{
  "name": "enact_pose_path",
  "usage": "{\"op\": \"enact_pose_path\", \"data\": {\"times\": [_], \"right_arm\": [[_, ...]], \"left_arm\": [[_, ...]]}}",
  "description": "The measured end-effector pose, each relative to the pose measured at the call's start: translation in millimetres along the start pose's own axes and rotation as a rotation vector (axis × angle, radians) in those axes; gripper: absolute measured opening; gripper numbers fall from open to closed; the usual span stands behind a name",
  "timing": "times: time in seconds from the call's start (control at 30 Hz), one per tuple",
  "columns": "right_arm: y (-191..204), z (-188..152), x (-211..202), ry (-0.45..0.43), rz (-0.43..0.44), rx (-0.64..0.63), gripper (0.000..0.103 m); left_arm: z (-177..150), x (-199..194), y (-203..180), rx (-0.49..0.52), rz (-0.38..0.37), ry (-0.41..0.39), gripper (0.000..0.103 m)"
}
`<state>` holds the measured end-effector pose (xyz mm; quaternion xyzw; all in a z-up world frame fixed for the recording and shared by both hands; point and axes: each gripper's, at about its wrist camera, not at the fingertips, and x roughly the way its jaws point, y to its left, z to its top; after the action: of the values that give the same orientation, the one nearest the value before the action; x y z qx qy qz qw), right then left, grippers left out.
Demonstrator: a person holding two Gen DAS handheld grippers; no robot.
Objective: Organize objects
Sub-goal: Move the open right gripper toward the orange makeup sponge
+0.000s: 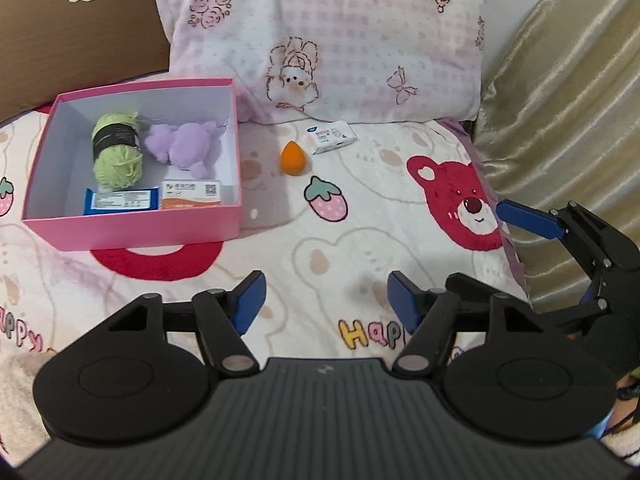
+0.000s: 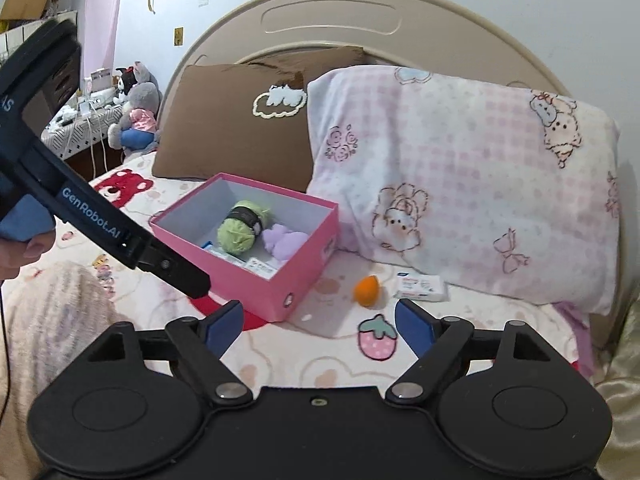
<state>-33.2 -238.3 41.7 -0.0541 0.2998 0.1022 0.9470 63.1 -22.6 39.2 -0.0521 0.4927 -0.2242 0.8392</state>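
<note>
An open pink box (image 1: 132, 228) (image 2: 256, 292) sits on the bear-print bedspread. It holds a green yarn ball (image 1: 116, 148) (image 2: 240, 228), a purple plush (image 1: 184, 144) (image 2: 286, 242), a blue packet (image 1: 120, 200) and an orange-and-white packet (image 1: 191, 196). To the box's right an orange teardrop sponge (image 1: 293, 159) (image 2: 367, 290) and a white tissue pack (image 1: 330, 137) (image 2: 420, 288) lie on the bed. My left gripper (image 1: 326, 304) hovers open and empty, nearer than the box. My right gripper (image 2: 318, 328) is open and empty, short of the sponge.
A pink checked pillow (image 1: 328, 40) (image 2: 460, 184) and a brown pillow (image 2: 232, 136) lean against the headboard (image 2: 332, 20) behind the objects. Golden fabric (image 1: 560, 100) borders the bed's right edge. Plush toys (image 2: 136, 116) sit by a side table at far left.
</note>
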Motion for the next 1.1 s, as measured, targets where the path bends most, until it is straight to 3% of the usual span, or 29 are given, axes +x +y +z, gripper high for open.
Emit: {"op": "enact_pose_path", "data": {"times": [0.3,0.47,0.6,0.8,0.93,1.1], "right_arm": [[-14,-6,37,0.029,-0.006,-0.045,0.086],[-32,-10,72,0.067,0.000,0.002,0.086],[-43,-15,99,0.060,0.000,0.042,0.085],[-50,-22,120,-0.002,-0.009,0.075,0.086],[-49,-22,138,0.093,0.019,0.007,0.085],[-63,-18,157,0.100,-0.013,0.106,0.085]], "left_arm": [[21,37,-14,-0.004,0.016,-0.017,0.084],[34,59,-18,0.022,0.023,-0.056,0.084],[43,75,-30,0.125,0.032,-0.111,0.084],[60,102,-26,0.135,-0.001,-0.182,0.081],[70,125,-16,0.079,-0.039,-0.165,0.081],[70,149,-7,0.100,0.008,-0.207,0.076]]}}
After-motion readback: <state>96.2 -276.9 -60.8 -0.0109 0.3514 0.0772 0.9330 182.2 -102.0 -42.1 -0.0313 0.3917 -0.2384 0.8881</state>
